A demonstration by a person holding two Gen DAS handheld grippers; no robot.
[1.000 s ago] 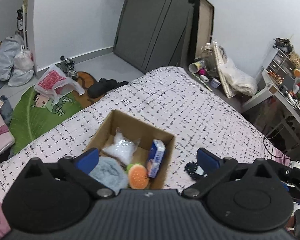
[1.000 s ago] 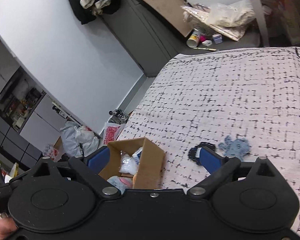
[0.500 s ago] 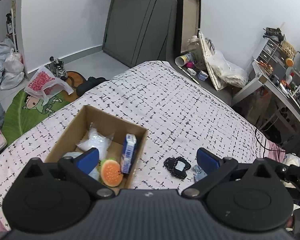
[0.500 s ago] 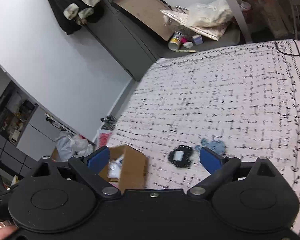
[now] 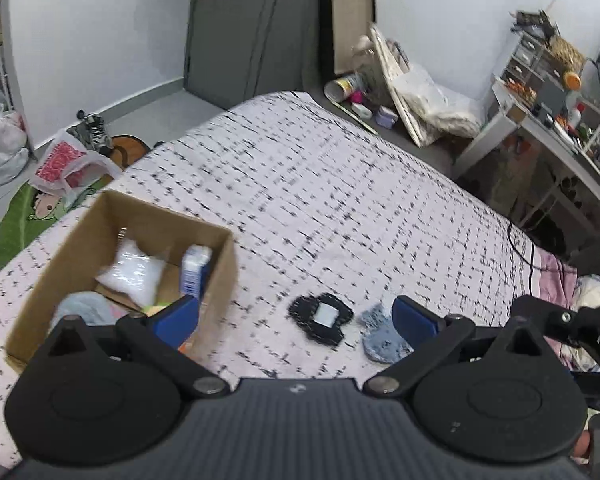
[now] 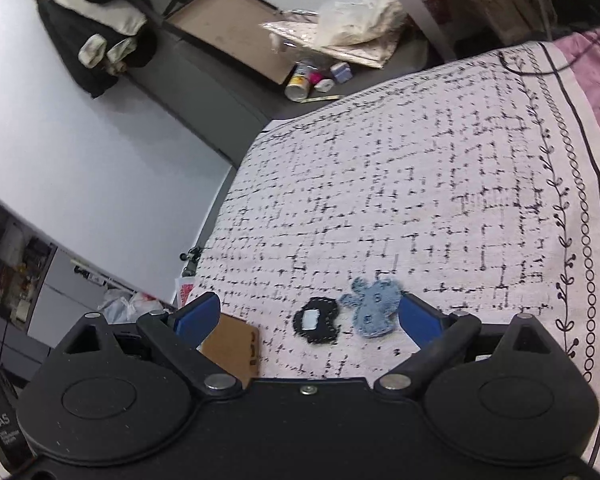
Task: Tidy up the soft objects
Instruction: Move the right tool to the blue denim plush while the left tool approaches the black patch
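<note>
Both tongs are spread and carry nothing. Left tongs [image 5: 294,316] hang above the bed [image 5: 340,200], beside the cardboard box [image 5: 224,264], which already holds several items. Two remain on the bed: a black patch [image 6: 315,321] and, just beside it, a blue patch [image 6: 374,307]. Right tongs [image 6: 310,314] frame both. Judged step: approach. Next move calls for lowering onto one patch and closing.

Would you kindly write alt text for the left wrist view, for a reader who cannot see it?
Open left tongs hover over a patterned bedspread, above a black patch lying beside a blue fabric piece. At left, an open cardboard box holds a clear bag, a blue carton and a grey cloth.
</note>
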